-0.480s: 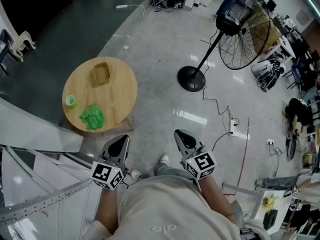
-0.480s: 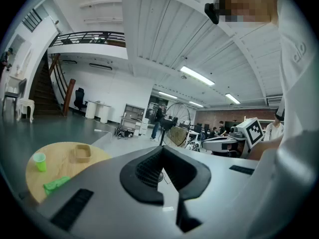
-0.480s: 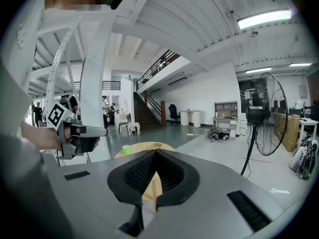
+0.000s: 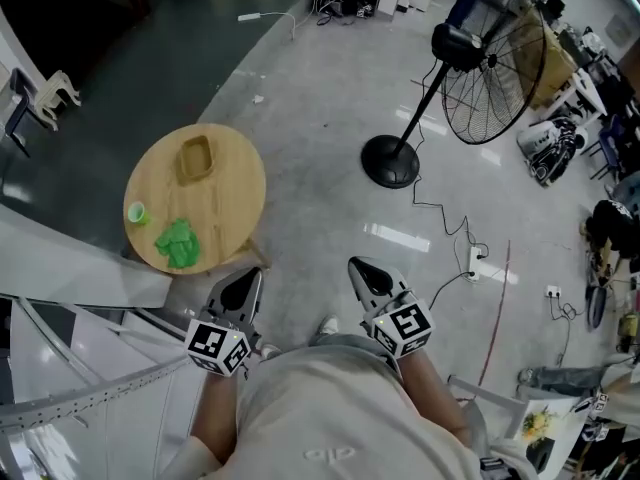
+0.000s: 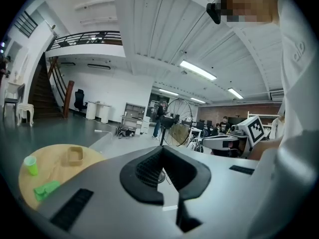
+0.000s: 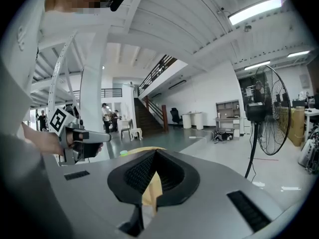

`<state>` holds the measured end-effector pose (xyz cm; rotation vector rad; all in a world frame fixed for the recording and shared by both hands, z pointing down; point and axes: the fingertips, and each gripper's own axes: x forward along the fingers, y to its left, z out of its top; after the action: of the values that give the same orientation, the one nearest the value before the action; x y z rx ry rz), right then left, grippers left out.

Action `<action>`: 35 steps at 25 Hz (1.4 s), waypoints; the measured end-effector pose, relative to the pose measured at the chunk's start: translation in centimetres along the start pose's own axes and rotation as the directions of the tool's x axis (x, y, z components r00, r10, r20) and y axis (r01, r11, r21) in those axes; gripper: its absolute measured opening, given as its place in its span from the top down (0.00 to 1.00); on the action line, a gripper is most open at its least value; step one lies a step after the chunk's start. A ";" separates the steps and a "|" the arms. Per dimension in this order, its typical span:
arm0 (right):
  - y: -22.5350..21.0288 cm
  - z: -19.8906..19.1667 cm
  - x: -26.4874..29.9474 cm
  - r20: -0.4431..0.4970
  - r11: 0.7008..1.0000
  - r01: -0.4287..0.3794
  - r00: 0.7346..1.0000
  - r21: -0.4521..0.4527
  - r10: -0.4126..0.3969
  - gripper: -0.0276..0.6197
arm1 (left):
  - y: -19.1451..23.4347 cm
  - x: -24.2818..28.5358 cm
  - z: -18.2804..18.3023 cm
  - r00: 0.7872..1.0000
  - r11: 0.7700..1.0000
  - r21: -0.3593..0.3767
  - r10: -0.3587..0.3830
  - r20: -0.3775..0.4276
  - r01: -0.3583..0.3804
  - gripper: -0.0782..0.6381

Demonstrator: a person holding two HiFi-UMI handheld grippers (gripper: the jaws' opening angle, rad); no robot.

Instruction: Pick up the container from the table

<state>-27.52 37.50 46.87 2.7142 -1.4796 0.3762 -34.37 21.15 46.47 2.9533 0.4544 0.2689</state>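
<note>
Since the earlier head view the scene has slid a little: the round counter (image 4: 238, 190) sits slightly lower and the fan (image 4: 490, 68) has edged to the right, while both grippers hold the same spots at the bottom.

At the counter's left edge stands a small green cup (image 4: 136, 213), with a crumpled green thing (image 4: 178, 243) just beside it toward the near rim. The container (image 4: 195, 159) – a tan, open, rectangular tray – rests on the far part of the counter, apart from both and untouched.

The left gripper (image 4: 246, 280) hangs near the counter's near edge but short of it, well apart from the container. Its jaws are closed together with nothing in them. The right gripper (image 4: 362, 272) is over bare floor, its jaws likewise drawn together and empty – only the counter shows through the slit.

By my reading nothing of the pick is done: approach, opening, grasp and lift all remain.
</note>
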 end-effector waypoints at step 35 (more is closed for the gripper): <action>-10.5 5.5 31.4 -0.124 0.997 -0.061 0.990 0.038 0.065 0.92 | 28.8 19.2 1.9 0.982 0.993 -0.048 0.099 -0.159 -0.108 0.87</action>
<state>-1.37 16.58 49.51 2.6195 -1.5415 0.5684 -7.84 -0.32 52.39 2.9171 0.3062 0.5193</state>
